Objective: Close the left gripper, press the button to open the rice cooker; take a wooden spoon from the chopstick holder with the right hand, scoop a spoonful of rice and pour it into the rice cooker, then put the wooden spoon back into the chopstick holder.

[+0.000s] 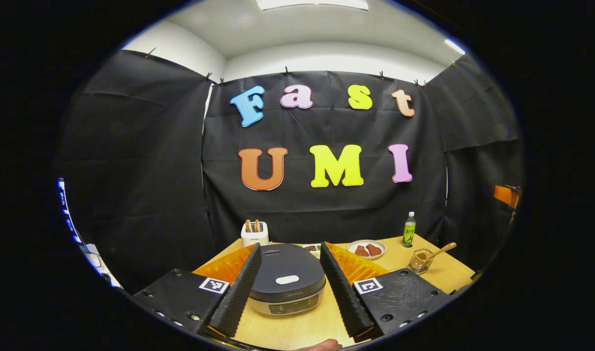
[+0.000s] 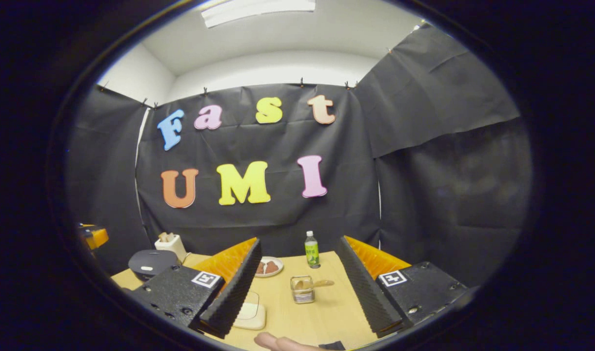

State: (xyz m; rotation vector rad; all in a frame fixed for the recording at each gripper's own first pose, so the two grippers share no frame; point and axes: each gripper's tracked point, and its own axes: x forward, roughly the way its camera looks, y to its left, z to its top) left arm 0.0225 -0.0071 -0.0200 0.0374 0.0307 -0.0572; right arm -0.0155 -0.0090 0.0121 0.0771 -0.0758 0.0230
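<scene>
The counter [image 1: 297, 326] at the bottom looks like smooth pale wood. The rice cooker [image 1: 287, 278] has a dark, matt lid. The chopstick holder [image 2: 302, 289] is shiny wire metal, holding a wooden spoon [image 1: 439, 252].

Both views face the back wall across the table [image 1: 297, 326], sharing it.

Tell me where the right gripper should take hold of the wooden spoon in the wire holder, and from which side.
Grip the bare handle of the wooden spoon, not the bowl end. It leans out of the small wire holder toward the right, so the right gripper, jaws open, probably best comes from above, pinching across the handle.
</scene>
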